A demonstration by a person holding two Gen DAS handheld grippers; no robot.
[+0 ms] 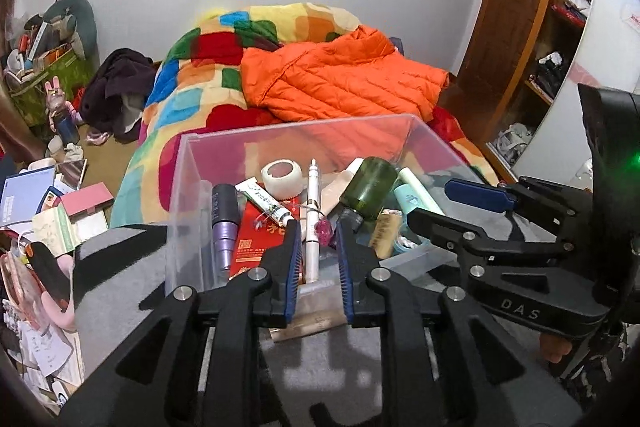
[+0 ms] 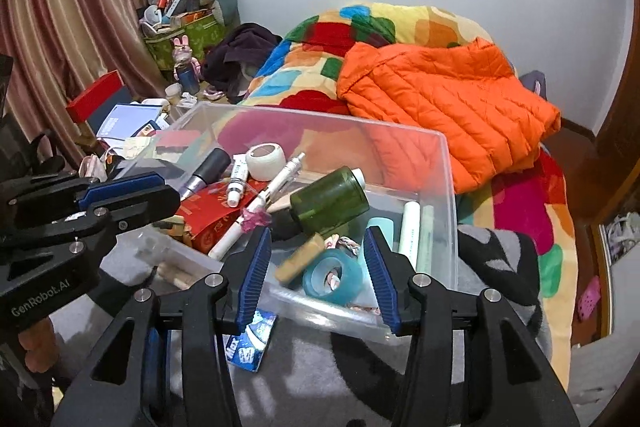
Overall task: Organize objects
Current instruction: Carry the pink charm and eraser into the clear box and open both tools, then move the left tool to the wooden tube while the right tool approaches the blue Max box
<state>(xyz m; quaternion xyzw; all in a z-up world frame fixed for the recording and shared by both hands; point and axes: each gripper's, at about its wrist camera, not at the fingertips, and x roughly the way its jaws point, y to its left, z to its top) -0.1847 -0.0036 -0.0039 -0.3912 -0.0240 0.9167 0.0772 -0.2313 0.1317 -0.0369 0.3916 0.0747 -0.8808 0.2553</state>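
Observation:
A clear plastic box (image 1: 304, 125) (image 2: 448, 187) stands on a grey blanket. It holds a green bottle (image 1: 370, 187) (image 2: 330, 205), a white pen (image 1: 313, 195) (image 2: 276, 179), a white tape roll (image 1: 281, 179) (image 2: 265, 161), a red packet (image 1: 256, 239), a purple-grey tube (image 1: 224, 227) and a teal tape roll (image 2: 332, 277). My left gripper (image 1: 318, 227) (image 2: 170, 189) hovers over the box's near left corner, its pads a narrow gap apart and gripping nothing. Over the near right edge, my right gripper (image 2: 316, 239) (image 1: 430, 201) is open wider, above the teal roll. A blue packet (image 2: 252, 343) lies outside the box beneath it.
Behind the box is a bed with a colourful quilt (image 1: 208, 75) and an orange jacket (image 1: 340, 79). Books, boxes and papers (image 1: 60, 211) are piled on the left. A wooden wardrobe (image 1: 520, 27) stands right, a striped curtain (image 2: 60, 27) far left.

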